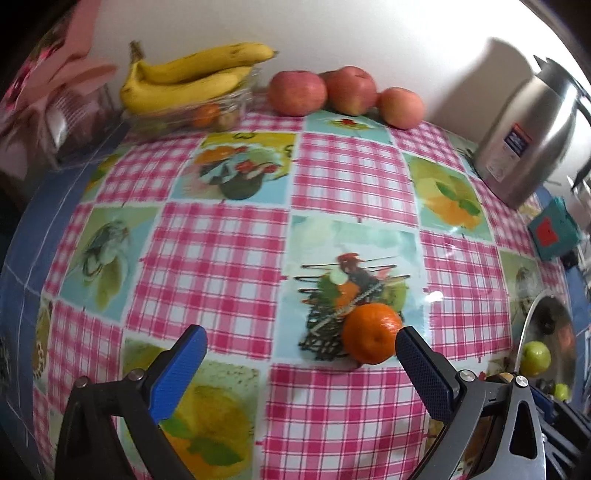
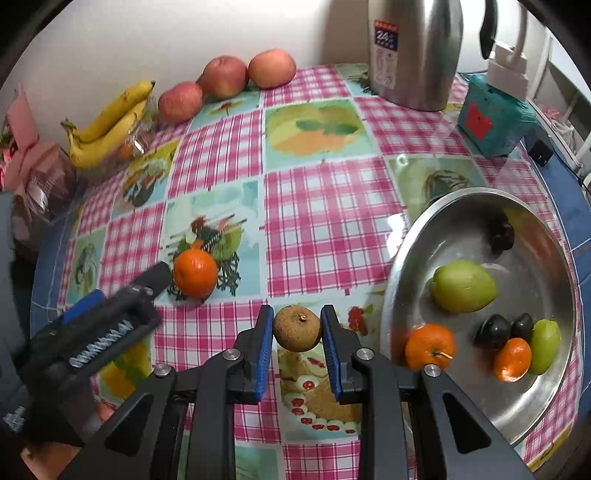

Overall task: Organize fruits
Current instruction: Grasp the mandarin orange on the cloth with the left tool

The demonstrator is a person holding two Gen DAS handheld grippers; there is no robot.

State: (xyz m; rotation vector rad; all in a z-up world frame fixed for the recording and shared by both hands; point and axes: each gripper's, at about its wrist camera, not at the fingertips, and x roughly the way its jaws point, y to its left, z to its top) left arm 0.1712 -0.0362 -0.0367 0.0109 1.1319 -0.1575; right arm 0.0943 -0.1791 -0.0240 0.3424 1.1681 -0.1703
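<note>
We count three apples [image 2: 224, 76], two bananas [image 2: 107, 123], three loose tangerines [image 2: 195, 273], two green fruits [image 2: 463, 286], three dark plums [image 2: 492, 330], one longan [image 2: 297, 328].

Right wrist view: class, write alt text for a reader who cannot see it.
The right tongs grip a small brown round fruit above a checked tablecloth. Right, a metal bowl holds green, orange and dark fruit; left, the open left tongs sit beside an orange.

Plain white wall [image 1: 369, 33] behind table [image 1: 351, 177]
</note>
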